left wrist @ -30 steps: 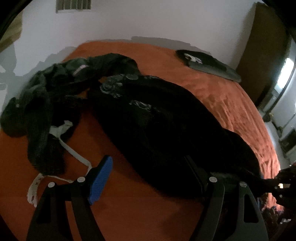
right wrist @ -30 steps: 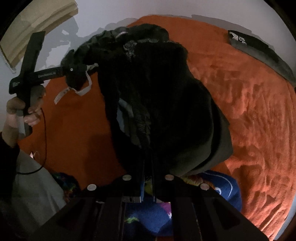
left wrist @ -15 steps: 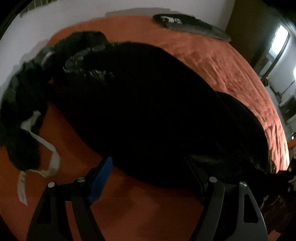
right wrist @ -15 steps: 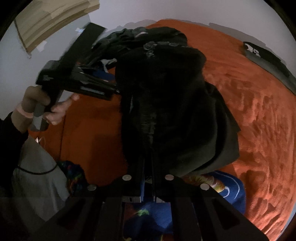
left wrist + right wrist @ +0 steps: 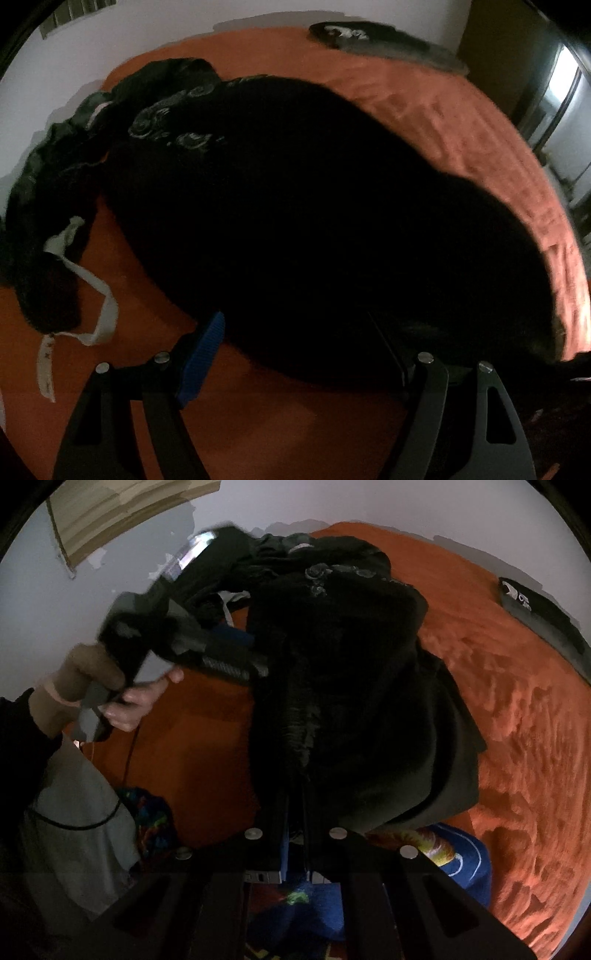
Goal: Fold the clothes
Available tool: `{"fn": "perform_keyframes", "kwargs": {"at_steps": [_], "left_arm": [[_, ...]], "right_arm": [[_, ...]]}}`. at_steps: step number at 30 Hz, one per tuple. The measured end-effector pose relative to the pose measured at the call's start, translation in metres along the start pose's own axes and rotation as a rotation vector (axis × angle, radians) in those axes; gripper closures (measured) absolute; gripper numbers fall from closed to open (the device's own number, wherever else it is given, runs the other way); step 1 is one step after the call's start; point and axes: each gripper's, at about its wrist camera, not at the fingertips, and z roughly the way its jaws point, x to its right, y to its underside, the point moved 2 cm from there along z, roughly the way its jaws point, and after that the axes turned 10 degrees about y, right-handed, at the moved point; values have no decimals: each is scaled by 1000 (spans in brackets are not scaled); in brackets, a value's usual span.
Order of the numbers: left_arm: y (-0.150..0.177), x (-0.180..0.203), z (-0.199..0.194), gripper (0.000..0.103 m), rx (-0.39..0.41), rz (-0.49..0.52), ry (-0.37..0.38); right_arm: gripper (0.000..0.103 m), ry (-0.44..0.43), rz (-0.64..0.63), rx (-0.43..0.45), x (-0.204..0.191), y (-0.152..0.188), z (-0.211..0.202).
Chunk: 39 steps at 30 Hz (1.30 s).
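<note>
Closer now, my left gripper (image 5: 295,350) gapes wide at the black garment's (image 5: 314,221) near edge; my right gripper (image 5: 295,812) pinches its hem, lifting it off the orange bed (image 5: 517,720) near the front edge.

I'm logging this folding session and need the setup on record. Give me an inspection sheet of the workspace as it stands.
Surface: orange bedspread, rumpled.
Job's things: black garment spread across the bed; white drawstring trailing from it.
Clutter: folded dark item at the far edge; blue printed fabric near the bed's edge.
Grippers: left gripper open at the garment's near edge; right gripper shut on the black garment.
Cables: thin black cord over the person's grey top.
Surroundings: white wall.
</note>
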Motion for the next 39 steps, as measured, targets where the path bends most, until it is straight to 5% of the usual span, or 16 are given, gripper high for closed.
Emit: {"fn": "perform_keyframes", "kwargs": {"at_steps": [4, 14, 18, 21, 23, 27, 31, 36, 39], "left_arm": [[1, -9, 1, 18, 0, -21, -20], [6, -106, -31, 18, 56, -311, -279], [11, -116, -45, 18, 108, -400, -89], [1, -86, -49, 18, 128, -319, 34], [-5, -60, -45, 18, 113, -217, 51], [0, -12, -17, 18, 14, -49, -53], [10, -1, 14, 18, -58, -34, -207], [12, -17, 6, 18, -9, -67, -409], [10, -38, -23, 18, 70, -144, -409]], "right_arm": [[98, -1, 3, 0, 2, 2, 0], [98, 8, -11, -9, 1, 3, 0], [98, 12, -17, -12, 1, 4, 0], [98, 9, -20, -23, 0, 4, 2], [98, 8, -21, -28, 0, 4, 3], [98, 8, -17, -33, 1, 4, 5], [98, 12, -17, -41, -1, 5, 8], [98, 30, -9, -49, 3, 6, 11], [98, 31, 20, -64, 7, 7, 14]]}}
